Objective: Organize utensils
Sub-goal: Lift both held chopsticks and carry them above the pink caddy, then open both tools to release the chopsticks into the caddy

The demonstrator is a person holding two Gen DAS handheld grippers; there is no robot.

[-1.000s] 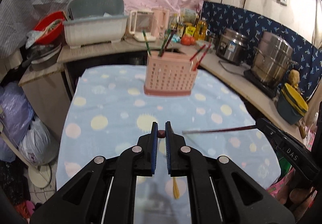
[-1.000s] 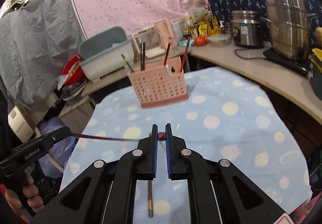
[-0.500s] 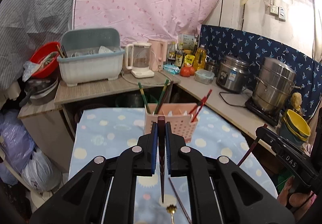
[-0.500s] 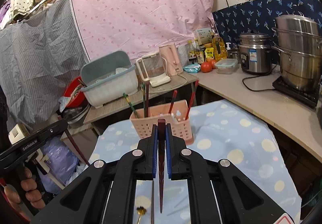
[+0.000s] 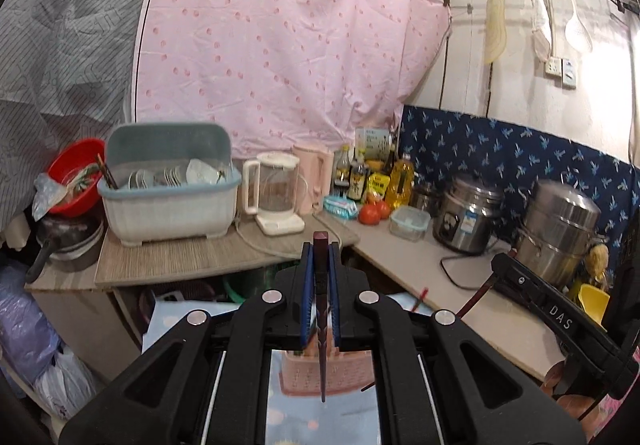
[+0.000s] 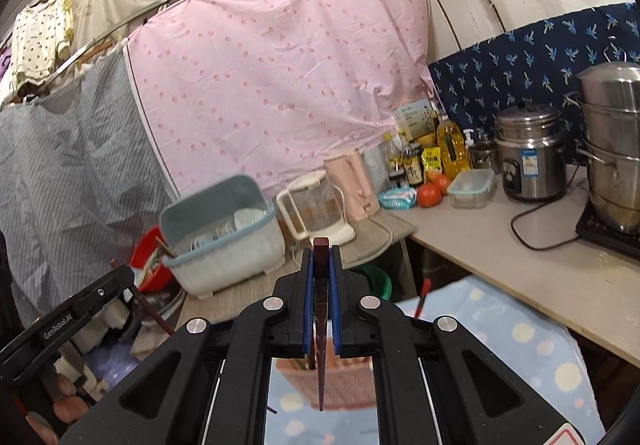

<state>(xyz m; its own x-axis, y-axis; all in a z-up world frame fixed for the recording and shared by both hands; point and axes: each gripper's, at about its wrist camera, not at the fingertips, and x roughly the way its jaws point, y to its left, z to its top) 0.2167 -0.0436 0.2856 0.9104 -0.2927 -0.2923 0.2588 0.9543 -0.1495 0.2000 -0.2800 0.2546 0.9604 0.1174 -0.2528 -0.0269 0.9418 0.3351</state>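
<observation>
My left gripper (image 5: 320, 257) is shut on a dark red chopstick (image 5: 321, 325) that hangs tip down over the pink utensil basket (image 5: 326, 375). My right gripper (image 6: 321, 257) is shut on another dark red chopstick (image 6: 321, 329), also tip down over the pink basket (image 6: 332, 385). Each gripper shows in the other's view: the right one (image 5: 560, 317) at the right edge, the left one (image 6: 72, 317) at the left. A red chopstick (image 6: 422, 297) stands in the basket, which is mostly hidden behind the gripper bodies.
The basket stands on a blue dotted cloth (image 6: 520, 349). Behind it is a counter with a dish rack (image 5: 168, 197), a kettle (image 5: 276, 193), bottles, tomatoes (image 5: 374, 211) and steel pots (image 5: 560, 229). A pink curtain (image 5: 280, 45) hangs at the back.
Both grippers have tilted further up and come closer over the basket. The chopsticks now point down at it and the table has dropped out of sight.
</observation>
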